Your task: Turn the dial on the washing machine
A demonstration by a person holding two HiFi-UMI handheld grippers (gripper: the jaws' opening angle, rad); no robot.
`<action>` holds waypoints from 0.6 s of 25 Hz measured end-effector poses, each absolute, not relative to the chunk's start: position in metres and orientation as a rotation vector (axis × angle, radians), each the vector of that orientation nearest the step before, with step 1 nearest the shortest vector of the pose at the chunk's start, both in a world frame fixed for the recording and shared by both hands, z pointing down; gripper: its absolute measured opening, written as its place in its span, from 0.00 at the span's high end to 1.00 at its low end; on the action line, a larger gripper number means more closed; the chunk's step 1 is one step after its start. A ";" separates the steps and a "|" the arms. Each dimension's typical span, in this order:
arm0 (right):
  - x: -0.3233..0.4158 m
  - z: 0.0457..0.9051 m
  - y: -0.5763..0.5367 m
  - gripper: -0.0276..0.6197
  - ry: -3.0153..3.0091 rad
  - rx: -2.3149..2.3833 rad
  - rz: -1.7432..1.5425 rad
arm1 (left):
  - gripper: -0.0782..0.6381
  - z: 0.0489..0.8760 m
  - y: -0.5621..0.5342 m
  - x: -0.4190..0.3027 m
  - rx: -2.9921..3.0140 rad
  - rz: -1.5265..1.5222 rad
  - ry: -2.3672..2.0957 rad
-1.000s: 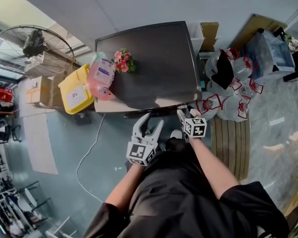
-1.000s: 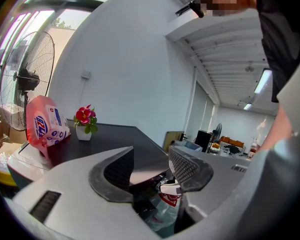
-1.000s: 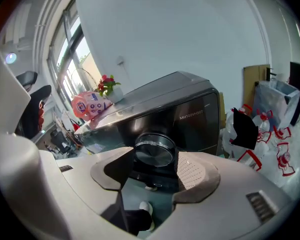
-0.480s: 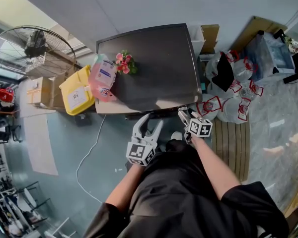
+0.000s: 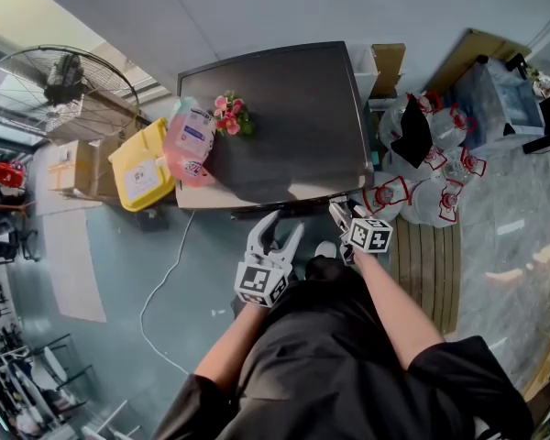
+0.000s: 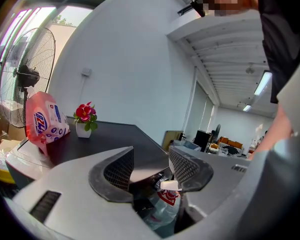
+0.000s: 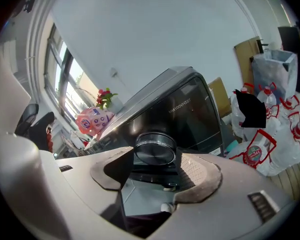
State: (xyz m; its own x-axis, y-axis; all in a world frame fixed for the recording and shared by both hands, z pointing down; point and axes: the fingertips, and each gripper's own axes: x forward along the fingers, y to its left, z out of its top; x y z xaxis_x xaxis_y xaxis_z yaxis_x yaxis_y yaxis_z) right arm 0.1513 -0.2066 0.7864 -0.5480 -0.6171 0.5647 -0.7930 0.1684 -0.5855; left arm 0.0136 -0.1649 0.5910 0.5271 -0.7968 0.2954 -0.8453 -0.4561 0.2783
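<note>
Your left gripper (image 6: 150,166) hangs released and empty. Your right gripper (image 7: 160,173) is also spread, its jaws flanking the dial (image 7: 155,148) without clamping it. Close off-centre and the pads may skid round its smooth rim. The dial sits on the washing machine's (image 7: 190,99) front face near the right corner, its axis pointing out at you.

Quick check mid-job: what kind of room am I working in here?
Probably a workshop or storage corner of a larger building, not a home laundry room: the washing machine stands among a big pedestal fan, cardboard boxes and bags of plastic bottles.
</note>
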 end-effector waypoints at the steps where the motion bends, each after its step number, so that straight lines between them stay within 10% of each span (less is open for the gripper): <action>1: 0.150 0.786 -0.206 0.58 -2.240 1.368 1.286 | 0.62 0.591 -0.165 0.013 2.378 0.172 -1.351; 15: 0.156 0.740 -0.202 0.58 -2.253 1.382 0.987 | 0.62 0.584 -0.167 0.004 2.346 0.126 -1.375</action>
